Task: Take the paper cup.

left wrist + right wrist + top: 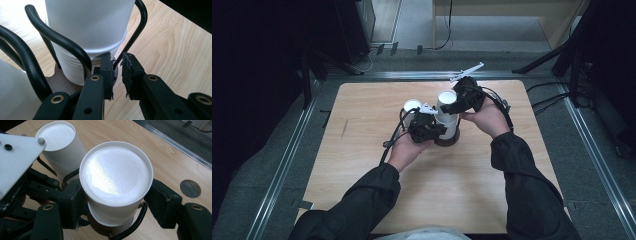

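From above, a person's two sleeved forearms reach in over a pale wooden tabletop (362, 150), meeting at a stack of white cups (447, 115) that stands upside down in a black wire holder on a round brown base. The left gripper (432, 129) comes in low at the stack's left side, down by the base, and the right gripper (457, 104) sits higher, at the top of the stack. A second white cup (412, 106), also bottom up, stands just beyond the left gripper. In the left gripper view, the fingers (106, 72) are clenched on a thin black wire (117, 61) of the holder, with only a narrow gap left between the worn pads; directly ahead of them rises the stack (87, 25), smooth and matt white above, with the ribbed rims of nested cups (72, 65) bunched below, ringed by curved black bars. In the right gripper view, the top cup (116, 175) lies between the fingers (72, 202), its flat, glossy bottom facing the camera with a raised edge around it. The fingers flank the cup wall on both sides, seemingly touching it; whether they press on it I cannot tell. The other cup (58, 137) stands beyond the left-hand finger, and the left gripper's grey plate (15, 157) shows at the left edge.
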`<state>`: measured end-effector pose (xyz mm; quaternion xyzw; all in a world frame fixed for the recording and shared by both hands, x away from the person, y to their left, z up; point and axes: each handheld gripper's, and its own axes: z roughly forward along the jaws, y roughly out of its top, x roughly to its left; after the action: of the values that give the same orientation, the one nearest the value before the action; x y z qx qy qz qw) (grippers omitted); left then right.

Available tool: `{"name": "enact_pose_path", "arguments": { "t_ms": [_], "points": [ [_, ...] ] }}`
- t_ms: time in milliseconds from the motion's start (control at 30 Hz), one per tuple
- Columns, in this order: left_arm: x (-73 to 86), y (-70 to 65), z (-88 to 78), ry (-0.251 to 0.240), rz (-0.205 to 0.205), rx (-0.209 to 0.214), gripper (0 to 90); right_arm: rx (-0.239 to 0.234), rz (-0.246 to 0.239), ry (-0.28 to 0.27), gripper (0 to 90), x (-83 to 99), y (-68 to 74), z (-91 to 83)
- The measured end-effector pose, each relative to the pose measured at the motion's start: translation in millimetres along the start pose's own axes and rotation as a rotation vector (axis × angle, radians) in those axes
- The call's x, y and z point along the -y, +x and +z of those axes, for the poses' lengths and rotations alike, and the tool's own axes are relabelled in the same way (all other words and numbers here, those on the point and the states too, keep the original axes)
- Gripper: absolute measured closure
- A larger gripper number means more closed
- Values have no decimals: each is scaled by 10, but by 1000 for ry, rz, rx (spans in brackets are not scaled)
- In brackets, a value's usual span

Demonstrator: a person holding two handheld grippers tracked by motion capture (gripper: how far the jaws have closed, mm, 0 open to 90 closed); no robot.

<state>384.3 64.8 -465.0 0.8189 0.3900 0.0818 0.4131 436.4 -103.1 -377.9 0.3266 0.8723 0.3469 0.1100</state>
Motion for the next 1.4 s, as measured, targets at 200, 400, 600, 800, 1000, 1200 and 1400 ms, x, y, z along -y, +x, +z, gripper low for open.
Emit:
{"name": "enact_pose_path", "arguments": {
  "t_ms": [200,400,600,800,1000,1200,1400],
  "points": [
    [3,3,0,2,3,-2,783,-8,6,-21,338,-41,-6,-72],
    [5,17,5,5,-8,10,783,-14,16,-32,339,-111,5,-185],
    [7,24,5,3,-16,16,782,-17,15,-51,340,-197,19,-340],
    [8,23,5,3,-16,14,783,-19,17,-67,341,-278,38,-502],
    [7,26,-1,12,-11,14,782,-22,8,-63,342,-303,47,-591],
    [8,32,-3,18,-7,13,779,-45,7,-83,342,-319,73,-767],
    [8,33,-1,16,-14,19,773,-53,-17,-74,342,-219,137,-902]
  ]
}}
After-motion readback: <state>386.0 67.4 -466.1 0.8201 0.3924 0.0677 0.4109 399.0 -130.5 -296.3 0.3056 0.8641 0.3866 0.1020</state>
